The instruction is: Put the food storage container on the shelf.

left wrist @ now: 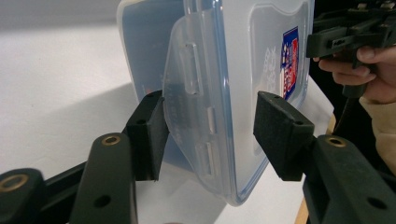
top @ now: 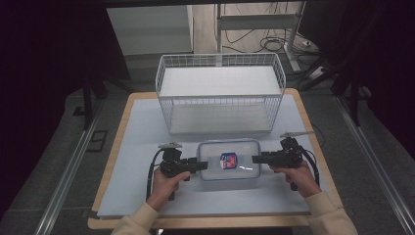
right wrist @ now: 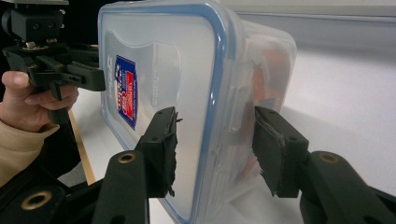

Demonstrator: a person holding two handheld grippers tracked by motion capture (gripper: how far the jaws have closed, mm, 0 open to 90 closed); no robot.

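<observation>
Level, each gripper (top: 201, 165) (top: 256, 158) at a container (top: 228, 159) end, jaws around its latch.

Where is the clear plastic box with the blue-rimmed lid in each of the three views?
High view: the clear plastic box with the blue-rimmed lid lies low centre, between both grippers.
Left gripper view: box fills upper centre, end-on.
Right gripper view: box centre, end-on.
Shared landmark: red-and-blue label on the lid.
</observation>
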